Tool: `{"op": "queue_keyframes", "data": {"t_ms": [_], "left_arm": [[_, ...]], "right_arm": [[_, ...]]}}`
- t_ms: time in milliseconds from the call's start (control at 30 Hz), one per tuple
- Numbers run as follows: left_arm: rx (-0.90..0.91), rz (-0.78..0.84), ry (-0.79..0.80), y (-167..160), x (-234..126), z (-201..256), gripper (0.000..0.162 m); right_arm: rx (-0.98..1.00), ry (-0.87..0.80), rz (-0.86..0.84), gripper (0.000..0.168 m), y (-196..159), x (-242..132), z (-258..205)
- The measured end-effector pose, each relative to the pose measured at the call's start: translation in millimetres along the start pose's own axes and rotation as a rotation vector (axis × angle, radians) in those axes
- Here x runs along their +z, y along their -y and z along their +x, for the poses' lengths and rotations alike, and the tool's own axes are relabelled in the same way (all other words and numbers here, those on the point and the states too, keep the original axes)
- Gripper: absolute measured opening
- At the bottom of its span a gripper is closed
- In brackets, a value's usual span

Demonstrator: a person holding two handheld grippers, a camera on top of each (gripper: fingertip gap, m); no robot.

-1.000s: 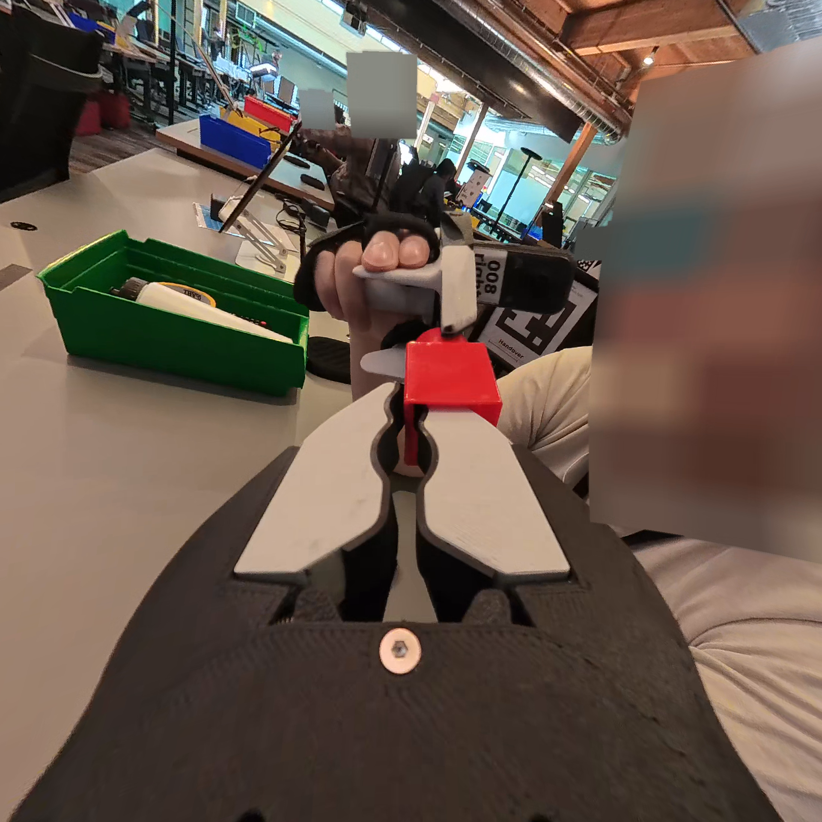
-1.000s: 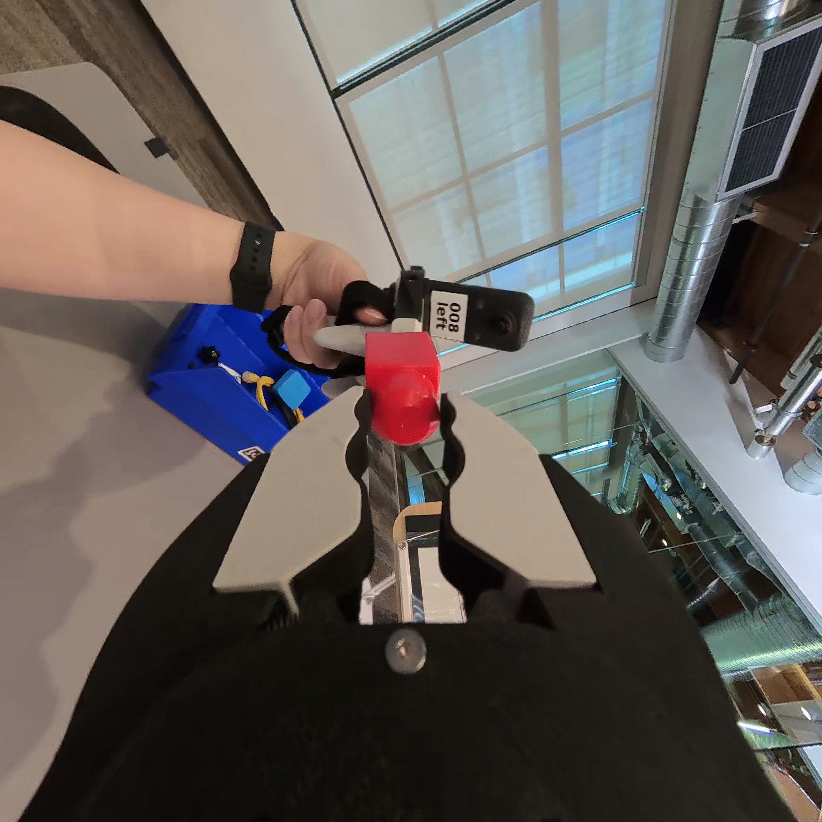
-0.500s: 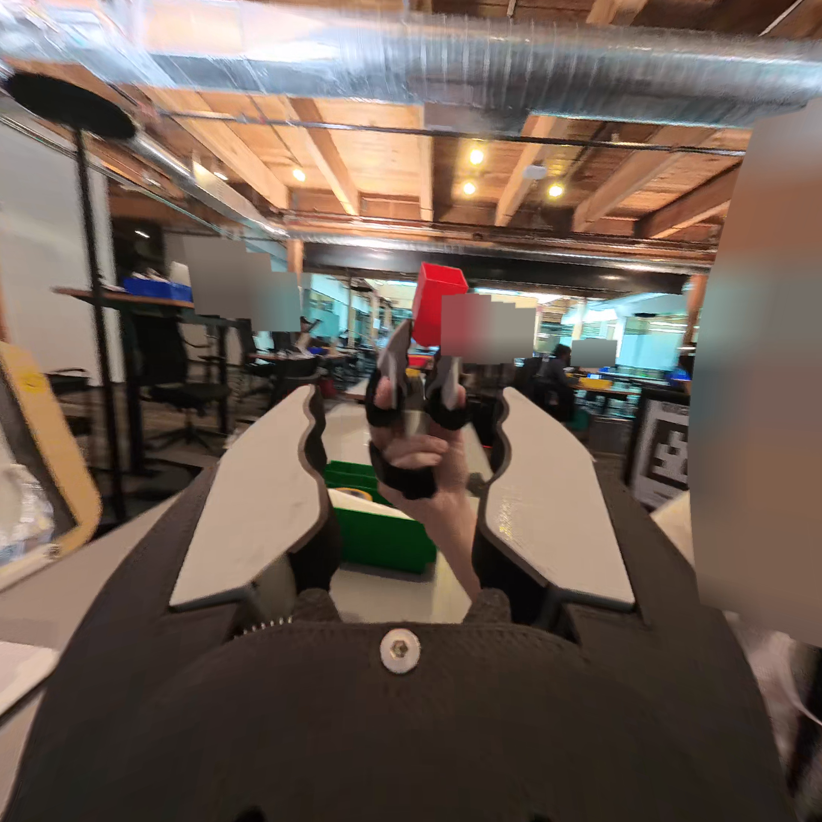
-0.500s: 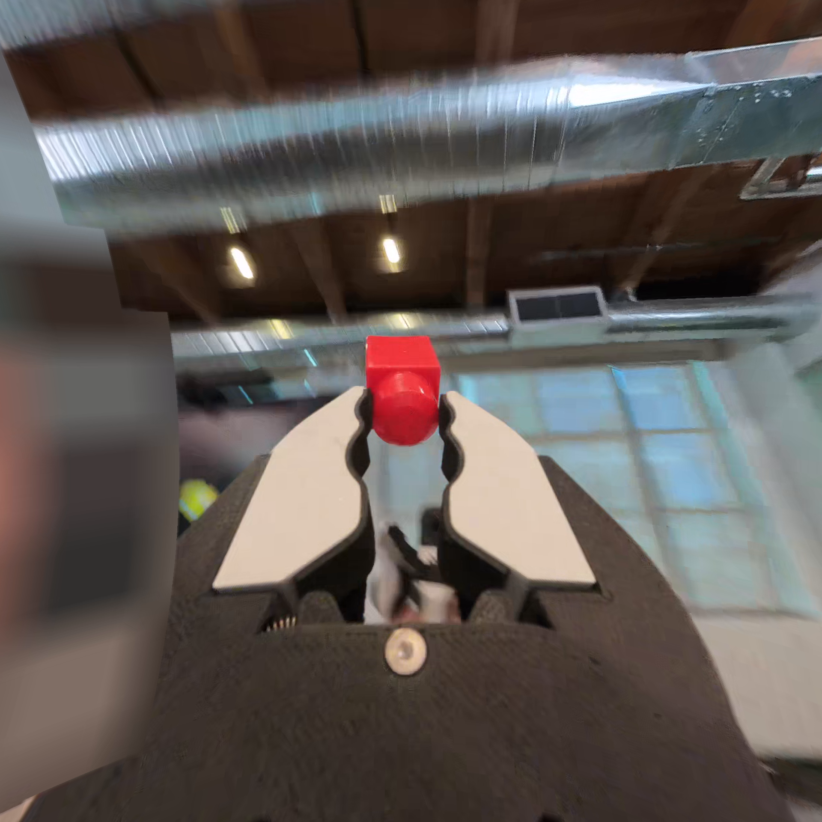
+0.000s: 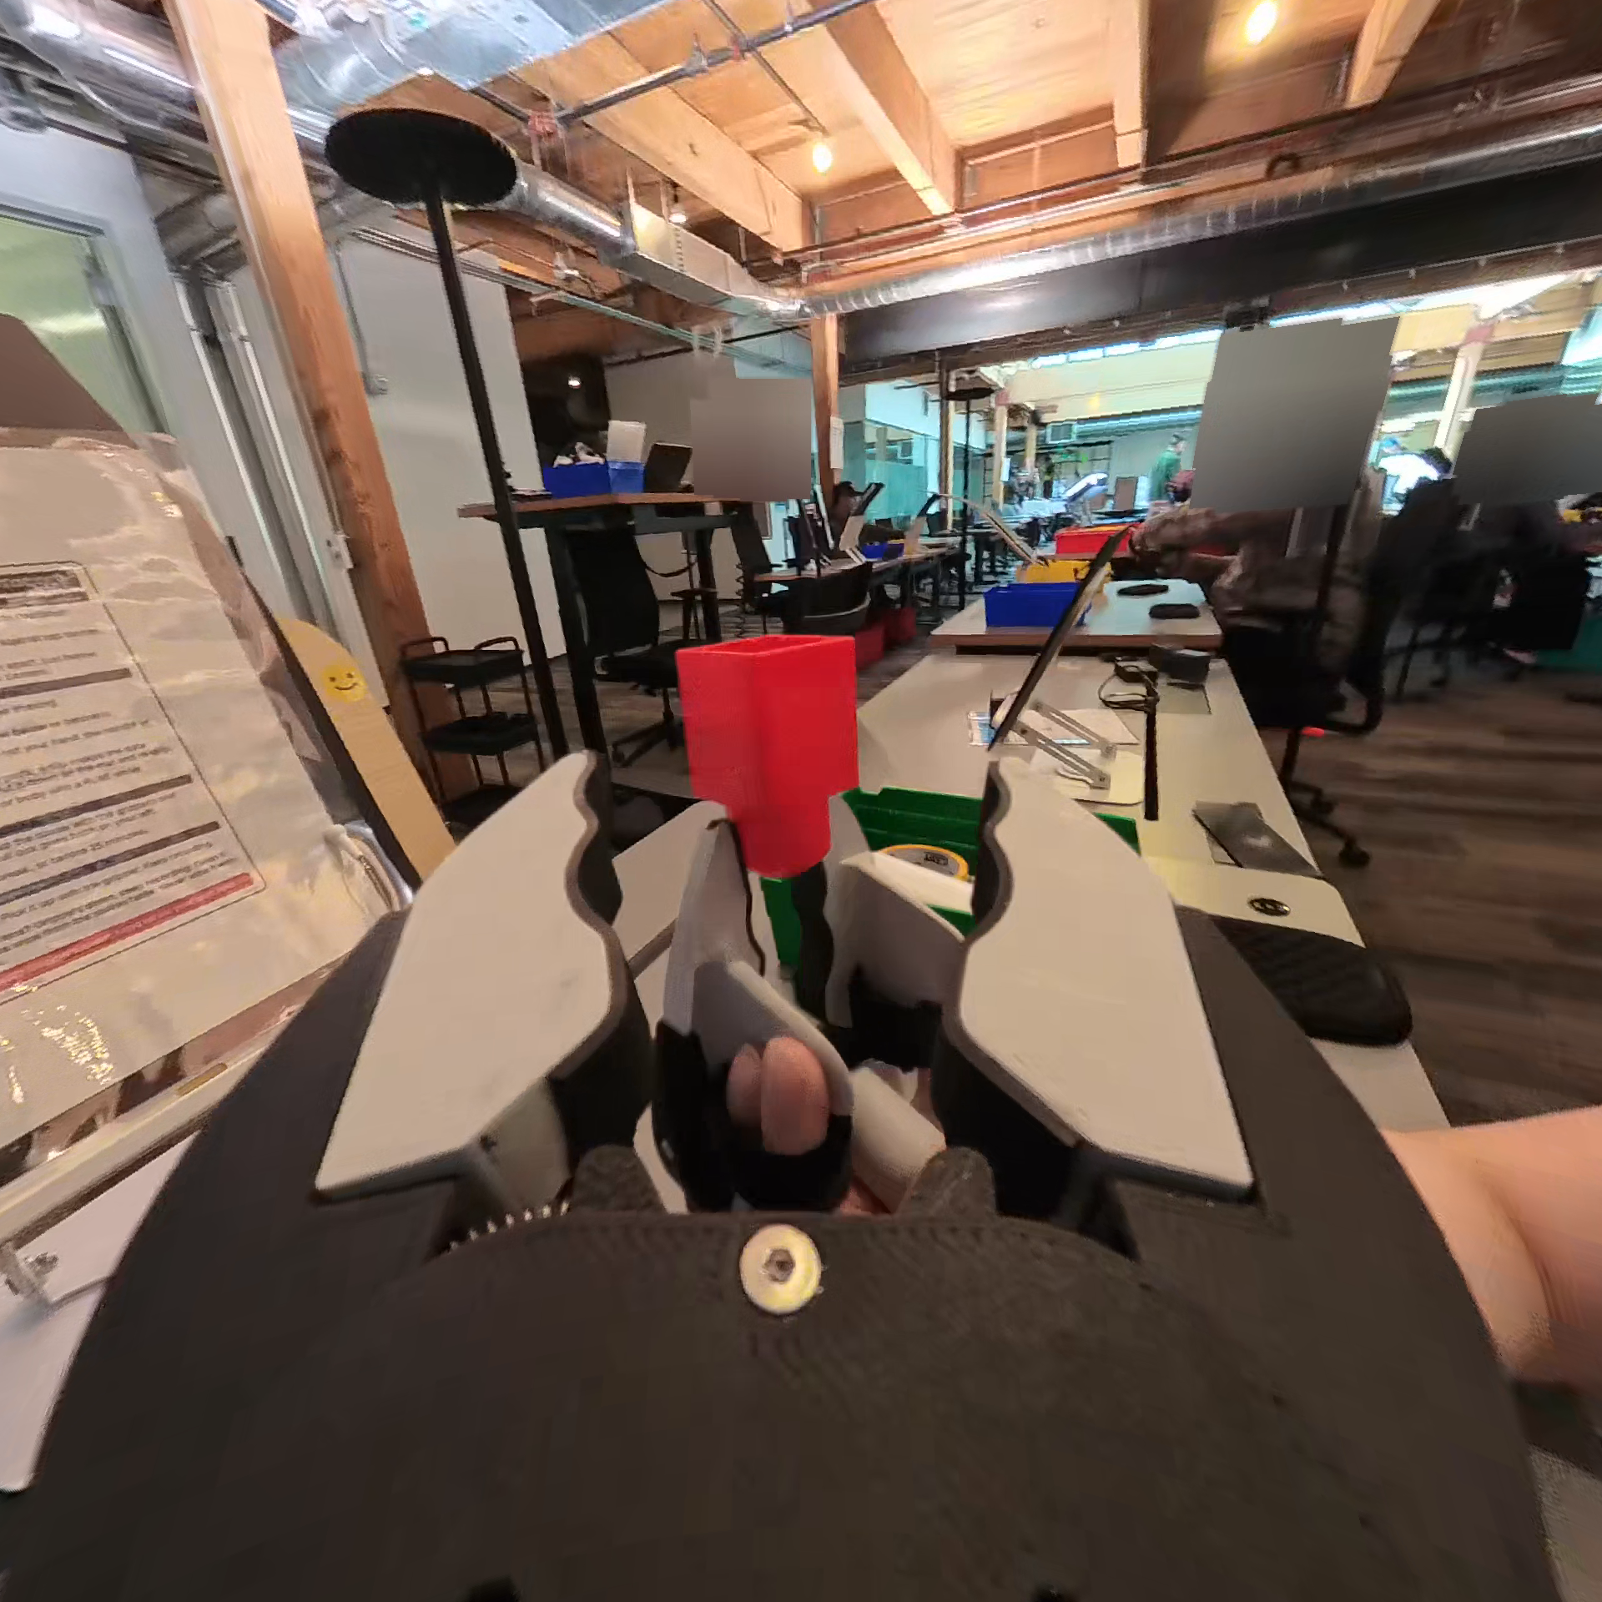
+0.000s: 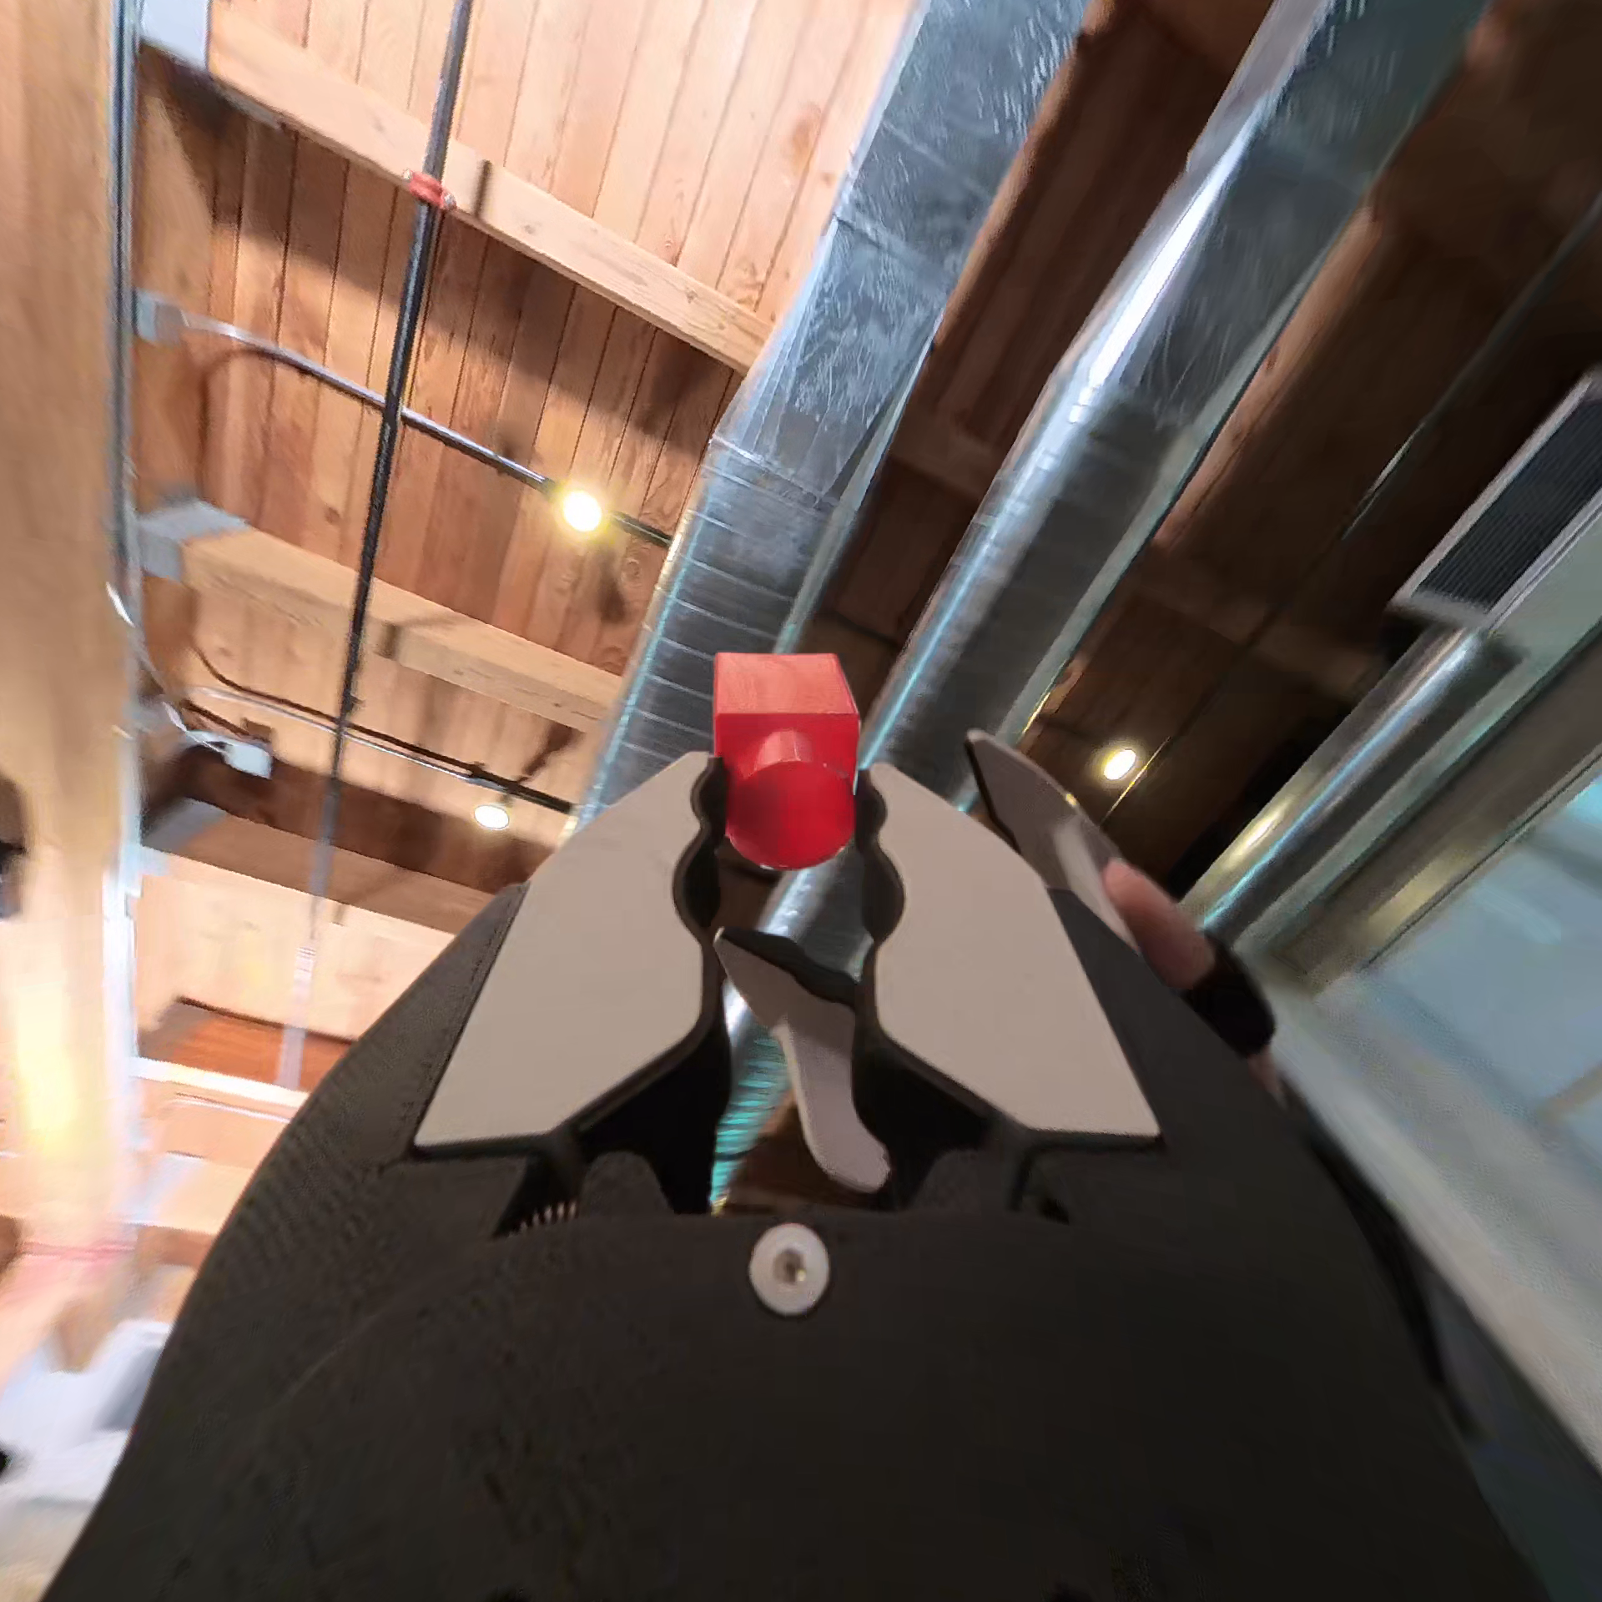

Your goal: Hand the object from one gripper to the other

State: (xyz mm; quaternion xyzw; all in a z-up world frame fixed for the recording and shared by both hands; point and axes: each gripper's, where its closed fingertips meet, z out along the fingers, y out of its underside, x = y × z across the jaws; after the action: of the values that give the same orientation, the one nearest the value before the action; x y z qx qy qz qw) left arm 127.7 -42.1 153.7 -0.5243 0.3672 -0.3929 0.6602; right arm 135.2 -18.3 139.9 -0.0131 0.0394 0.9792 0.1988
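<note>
The red object (image 5: 767, 728), a hollow square block on a round peg, stands upright in the left wrist view. My right gripper (image 5: 780, 832) is shut on its peg, with a hand's fingers on the trigger below. My left gripper (image 5: 793, 780) is open, its two grey fingers wide on either side of the right gripper and apart from the object. In the right wrist view my right gripper (image 6: 787, 780) clamps the peg of the red object (image 6: 784, 702) and points up at the ceiling. One left finger (image 6: 1032, 815) shows at its right, another through the gap.
A green bin (image 5: 910, 806) sits on the grey table (image 5: 1214, 875) behind the grippers. A laminated sheet (image 5: 113, 780) stands at the left, with a black lamp pole (image 5: 485, 433) beyond it. A tablet on a stand (image 5: 1049, 641) is farther back. A person's forearm (image 5: 1508, 1231) is at the right edge. Left and right tips are no more than a few centimetres apart.
My left gripper let go of the red object and opened wide. My right gripper kept the object, swung it upward, and now sits close between the left fingers.
</note>
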Motion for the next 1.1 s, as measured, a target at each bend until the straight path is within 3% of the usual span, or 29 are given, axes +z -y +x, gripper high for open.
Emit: {"op": "queue_keyframes", "data": {"t_ms": [233, 333, 433, 467, 633, 733, 833, 933, 1000, 1100], "left_arm": [[-0.003, 0.068, -0.079, 6, -13, -3, 0.078], [0.044, 0.015, -0.122, -1, -17, 3, 0.072], [0.195, -0.020, -0.149, -5, -22, 14, 0.041], [0.254, -0.033, -0.120, -5, -22, 14, 0.041], [0.431, -0.051, 0.121, 10, -28, -5, 0.041], [0.612, -0.162, 0.388, 11, -40, -36, 0.041], [0.917, -0.340, 0.705, 11, -57, -69, 0.041], [1.049, -0.386, 0.749, 6, -51, -71, 0.041], [1.080, -0.347, 0.730, 6, -41, -65, 0.041], [1.162, -0.391, 0.730, -1, -33, -60, 0.041]], "right_arm": [[0.373, -0.007, -0.091, 0.029, -31, -9, 28], [0.449, -0.037, -0.175, 0.028, -52, -9, 36], [0.477, -0.063, -0.237, 0.028, -65, -9, 41], [0.450, -0.070, -0.242, 0.029, -65, -9, 42], [-0.068, -0.345, -0.169, 0.031, -23, -25, 62], [-0.454, -0.550, -0.196, 0.031, 10, -32, 60], [-1.017, -0.743, -0.380, 0.038, 21, -21, 47], [-1.591, -0.754, -0.476, 0.044, 18, 6, 14], [-1.760, -0.691, -0.575, 0.049, -1, 21, 4], [-1.731, -0.663, -0.727, 0.057, -25, 30, 12]]}}
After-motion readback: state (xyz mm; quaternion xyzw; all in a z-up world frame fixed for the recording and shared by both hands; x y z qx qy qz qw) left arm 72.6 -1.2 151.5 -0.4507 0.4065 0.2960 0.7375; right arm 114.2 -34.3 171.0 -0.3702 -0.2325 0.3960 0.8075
